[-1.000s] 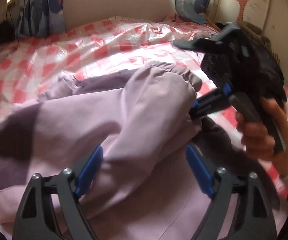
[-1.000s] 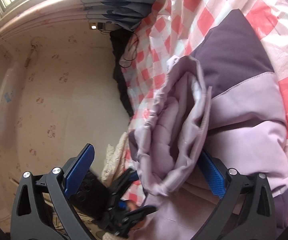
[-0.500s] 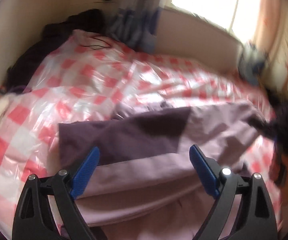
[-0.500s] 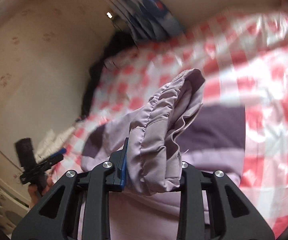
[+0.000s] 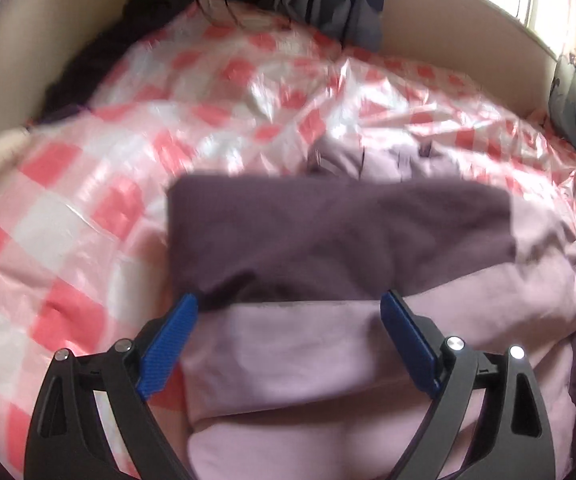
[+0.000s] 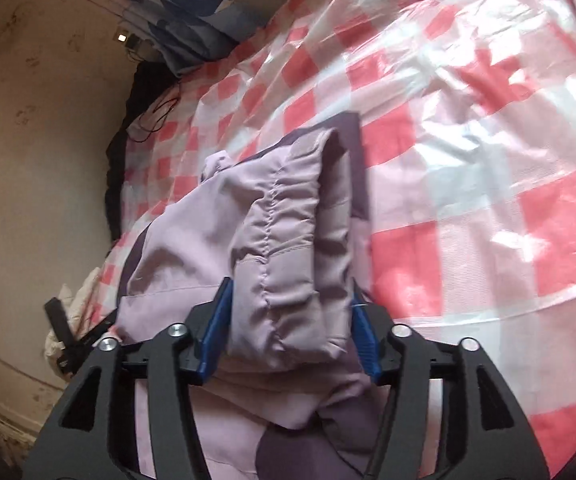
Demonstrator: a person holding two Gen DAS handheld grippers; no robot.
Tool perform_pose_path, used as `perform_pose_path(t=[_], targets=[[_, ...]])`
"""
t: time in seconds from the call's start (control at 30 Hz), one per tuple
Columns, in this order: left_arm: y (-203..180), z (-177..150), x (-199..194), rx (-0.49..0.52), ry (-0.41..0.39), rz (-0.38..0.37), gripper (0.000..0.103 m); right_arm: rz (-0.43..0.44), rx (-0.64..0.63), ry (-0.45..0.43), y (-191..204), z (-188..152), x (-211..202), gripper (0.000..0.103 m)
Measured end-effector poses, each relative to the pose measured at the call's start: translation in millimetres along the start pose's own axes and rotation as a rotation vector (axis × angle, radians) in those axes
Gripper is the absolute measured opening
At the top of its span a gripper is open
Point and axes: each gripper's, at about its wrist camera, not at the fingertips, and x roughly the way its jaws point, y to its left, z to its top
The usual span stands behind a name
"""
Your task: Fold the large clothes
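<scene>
My right gripper [image 6: 289, 330] was clamped on the lilac jacket [image 6: 288, 240]; left gripper [image 5: 288, 330] hung wide open over it, nothing between my fingers.

No text, label, brand, number or sign can be read in either wrist view, neither on the garment, the checked cover, the curtains nor the walls.

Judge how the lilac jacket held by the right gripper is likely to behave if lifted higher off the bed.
The jacket would probably sag and unfold: it bunches in soft gathers between the right gripper pads. It looks puffy, so likely light for its bulk. The glossy checked bed cover may let the trailing part slide.
</scene>
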Motion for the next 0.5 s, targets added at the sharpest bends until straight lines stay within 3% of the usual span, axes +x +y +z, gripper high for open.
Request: perform_pose_path(t=[0.07,0.17,0.23,0.33,0.4,0.47,0.5], targets=[[-2.3,8.8,-24.2,0.016,-0.097,0.013,0.089,-0.084,-0.058,-0.109,12.1,3.3,-30.7,0.065],[-8.9,26.3,-34.7,0.042,-0.164,0.031,0.093,-0.094,-0.201,-0.206,63.3,15.1,-53.1,0.075],[-11.7,37.8,-21.4,0.038,-0.142,0.039,0.093,-0.127,-0.309,-0.173,102.6,23.7,-34.2,0.083],[-12.3,45.2,7.5,0.012,-0.092,0.055,0.093,-0.282,-0.44,-0.065,137.5,33.7,35.1,0.083],[-11.2,42.2,36.1,0.003,-0.034,0.072,0.092,-0.427,-0.426,0.027,109.4,36.3,87.7,0.084],[-6.7,34.3,64.7,-0.028,0.043,0.04,0.094,-0.348,-0.318,0.08,62.5,33.4,109.7,0.084],[-4.3,30.9,73.0,-0.057,0.06,0.027,0.094,-0.313,-0.284,0.059,45.8,29.3,102.8,0.084]])
